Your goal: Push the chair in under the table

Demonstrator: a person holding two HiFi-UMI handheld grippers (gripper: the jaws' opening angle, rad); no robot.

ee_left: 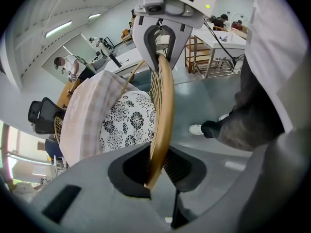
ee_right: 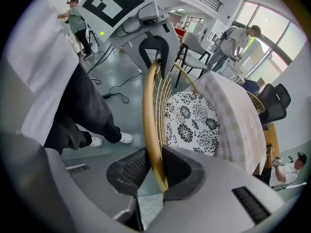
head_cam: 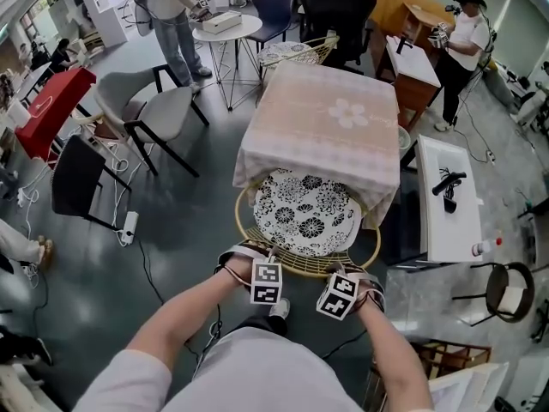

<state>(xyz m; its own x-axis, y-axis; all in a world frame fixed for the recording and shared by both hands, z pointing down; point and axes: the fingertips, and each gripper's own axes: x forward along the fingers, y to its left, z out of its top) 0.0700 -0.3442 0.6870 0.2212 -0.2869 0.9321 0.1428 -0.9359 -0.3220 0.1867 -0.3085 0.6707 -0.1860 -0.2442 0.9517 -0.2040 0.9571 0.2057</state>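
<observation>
A round gold wire chair (head_cam: 300,263) with a black-and-white flowered cushion (head_cam: 307,213) stands partly under a square table draped in a pale pink cloth (head_cam: 330,131). My left gripper (head_cam: 257,269) is shut on the top rail of the chair back (ee_left: 163,106), which runs between its jaws. My right gripper (head_cam: 339,275) is shut on the same gold rail (ee_right: 150,125) further right. Both point steeply down at the near side of the chair. The front half of the cushion (ee_left: 129,120) lies beneath the cloth's hanging edge (ee_right: 238,125).
A grey chair (head_cam: 150,110) and a black chair (head_cam: 81,183) stand to the left, with a power strip and cables (head_cam: 129,226) on the floor. A white bench (head_cam: 450,200) flanks the table's right. People stand at the back left (head_cam: 176,20) and back right (head_cam: 463,45).
</observation>
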